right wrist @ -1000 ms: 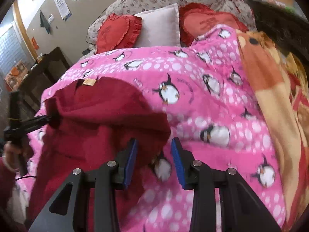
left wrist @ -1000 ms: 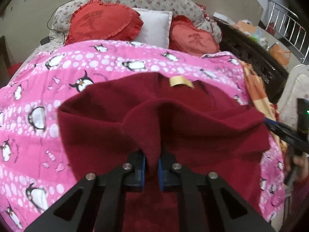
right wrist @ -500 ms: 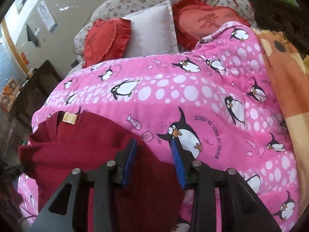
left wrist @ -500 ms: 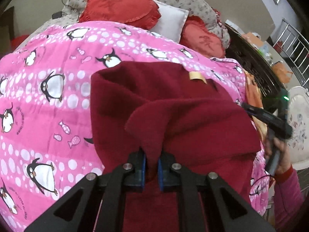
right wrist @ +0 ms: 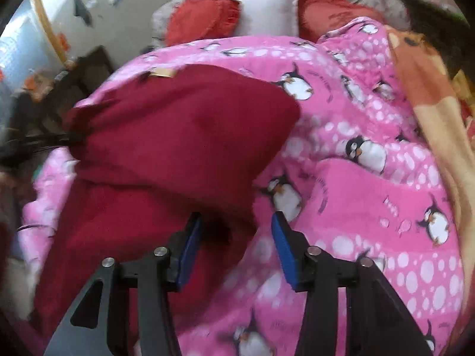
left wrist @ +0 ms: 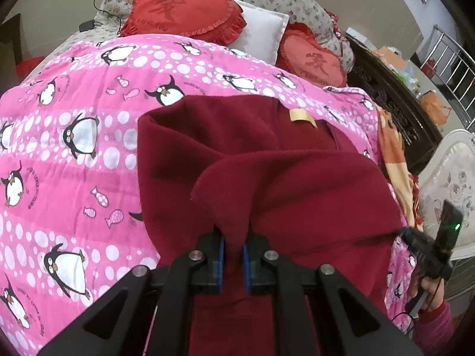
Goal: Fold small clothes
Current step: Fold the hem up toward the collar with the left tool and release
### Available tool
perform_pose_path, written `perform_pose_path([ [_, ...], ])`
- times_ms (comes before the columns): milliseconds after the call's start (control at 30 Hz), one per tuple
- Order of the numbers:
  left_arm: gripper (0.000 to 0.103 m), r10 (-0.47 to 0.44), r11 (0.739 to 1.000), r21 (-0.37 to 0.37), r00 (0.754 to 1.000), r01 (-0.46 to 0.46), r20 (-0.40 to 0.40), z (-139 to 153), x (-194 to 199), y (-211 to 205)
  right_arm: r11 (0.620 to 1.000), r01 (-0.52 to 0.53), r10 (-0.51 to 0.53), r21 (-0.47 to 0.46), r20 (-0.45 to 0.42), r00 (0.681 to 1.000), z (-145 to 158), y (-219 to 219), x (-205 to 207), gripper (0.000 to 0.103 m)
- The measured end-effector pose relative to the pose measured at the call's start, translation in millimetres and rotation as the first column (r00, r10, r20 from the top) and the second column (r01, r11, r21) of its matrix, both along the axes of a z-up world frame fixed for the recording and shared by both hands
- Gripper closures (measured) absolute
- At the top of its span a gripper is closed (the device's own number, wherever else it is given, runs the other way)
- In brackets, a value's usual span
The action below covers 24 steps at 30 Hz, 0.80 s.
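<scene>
Dark red fleece makes up the garment [left wrist: 297, 195], a small top with a soft, matte nap and no print. It lies on the bed, on a pink quilt [left wrist: 74, 148] printed with penguins, white dots and small fish. A tan label [left wrist: 301, 117] sits at the neck edge, on the side towards the pillows. The lower layer lies spread flat on the quilt. A second layer is raised above it and forms a rounded fold running across the width of the garment.

Left claw [left wrist: 233, 246]: clamped together on a pinched peak of the raised layer. The fabric stands up between the blue pads and drapes away on both sides.

Right claw [right wrist: 236, 231]: its jaws have just been closing, but the blurred right wrist view shows the blue pads apart. The near right edge of the garment reaches into the gap beside the left pad. The pads are not pressing on it.

At the head of the bed a white pillow [left wrist: 264, 35] stands between two red heart-shaped cushions [left wrist: 181, 12]. An orange blanket [right wrist: 424, 83] lies along the right side of the quilt, well apart from the garment.
</scene>
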<state>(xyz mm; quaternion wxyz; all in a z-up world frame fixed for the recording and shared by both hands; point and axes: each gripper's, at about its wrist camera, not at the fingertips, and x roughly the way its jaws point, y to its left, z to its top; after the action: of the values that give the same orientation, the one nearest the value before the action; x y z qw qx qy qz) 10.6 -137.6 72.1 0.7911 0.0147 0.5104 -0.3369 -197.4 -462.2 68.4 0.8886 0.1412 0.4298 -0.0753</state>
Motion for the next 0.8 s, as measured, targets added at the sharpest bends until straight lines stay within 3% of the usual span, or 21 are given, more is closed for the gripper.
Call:
perform_pose_path([
  [100,0.092,-0.01,1.0,-0.009,1.0,0.01,-0.021,-7.2,-5.2,-2.9,0.996,0.086,-0.088,0.033,0.072,0.994,14.6,-9.4,-13.9,0.103],
  [167,0.092,-0.014,1.0,0.019,1.0,0.015,-0.026,-18.8,-6.8,-9.5,0.993,0.115,-0.115,0.024,-0.006,0.993,2.0,-9.6,-19.7,0.103],
  [233,0.092,0.003,0.999,0.033,0.999,-0.002,-0.041,-31.6,-5.1,-13.8,0.988,0.125,-0.116,0.085,-0.108,0.987,-24.2,-11.5,-22.6,0.103],
  [300,0.091,0.019,1.0,0.018,0.998,-0.018,-0.056,-33.1,-2.2,-11.1,0.974,0.162,-0.145,0.159,-0.112,0.983,-29.5,-16.8,-32.3,0.103],
  [400,0.081,0.029,0.999,0.014,0.999,-0.029,-0.015,-16.6,-3.3,0.4,0.957,0.214,-0.205,0.198,-0.065,0.977,-6.6,-24.3,-50.5,0.103],
  [467,0.063,0.043,0.999,0.027,0.998,-0.044,0.044,-3.9,-5.0,7.9,0.961,0.206,-0.205,0.184,-0.025,0.978,12.7,-20.2,-56.5,0.103],
  [567,0.045,0.069,0.998,-0.015,0.995,-0.068,0.073,7.3,-7.3,16.0,0.974,0.158,-0.167,0.161,0.041,0.985,32.4,-6.2,-47.5,0.103],
  [667,0.044,0.064,0.998,-0.018,0.996,-0.063,0.057,2.8,-8.5,11.3,0.984,0.109,-0.117,0.137,0.045,0.992,34.5,13.3,-16.8,0.103],
  [800,0.044,0.059,0.992,0.106,0.993,-0.07,0.1,-20.0,-4.7,-11.2,0.994,0.099,-0.098,0.037,-0.02,0.995,15.5,21.0,22.0,0.103],
])
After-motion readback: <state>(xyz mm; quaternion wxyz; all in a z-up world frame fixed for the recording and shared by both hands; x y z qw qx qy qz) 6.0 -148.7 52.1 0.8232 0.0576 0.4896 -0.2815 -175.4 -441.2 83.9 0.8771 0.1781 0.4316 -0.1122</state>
